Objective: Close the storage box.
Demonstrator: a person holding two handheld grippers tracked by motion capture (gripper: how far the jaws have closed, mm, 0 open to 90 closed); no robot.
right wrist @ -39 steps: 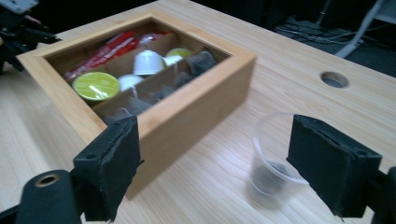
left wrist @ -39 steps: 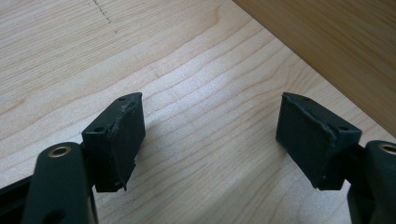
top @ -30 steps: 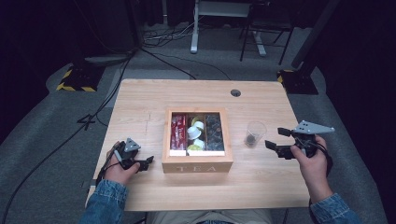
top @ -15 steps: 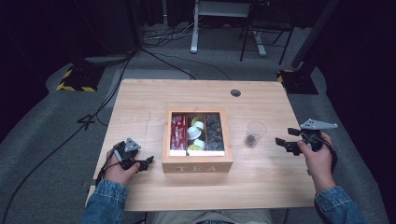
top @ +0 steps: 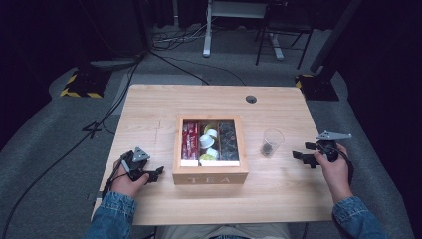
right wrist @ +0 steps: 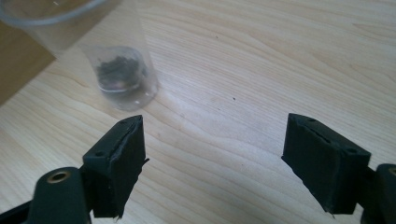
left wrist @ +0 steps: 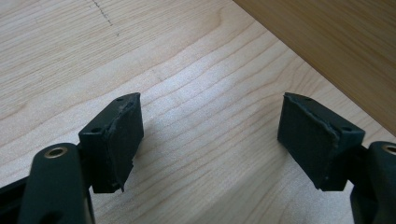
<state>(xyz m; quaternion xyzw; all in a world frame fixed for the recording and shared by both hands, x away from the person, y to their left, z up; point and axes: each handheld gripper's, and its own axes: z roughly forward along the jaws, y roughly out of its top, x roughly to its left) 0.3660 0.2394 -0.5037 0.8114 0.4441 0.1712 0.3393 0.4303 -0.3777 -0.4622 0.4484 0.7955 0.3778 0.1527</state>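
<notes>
Clear plastic cup [top: 272, 142] stands upright on the surface [top: 149, 114], right of the wooden tea box [top: 210, 174]. Right claw [top: 301, 156] near it, jaws wide, empty. Cup looks light, thin-walled, crushable; grip mid-wall, gently.

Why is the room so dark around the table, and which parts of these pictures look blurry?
High view: light falls on the table, the floor beyond fades to black. Right gripper view: the clear cup is soft and cut off at the top. Left gripper view: wood grain sharp, the wooden box slightly blurred.
</notes>
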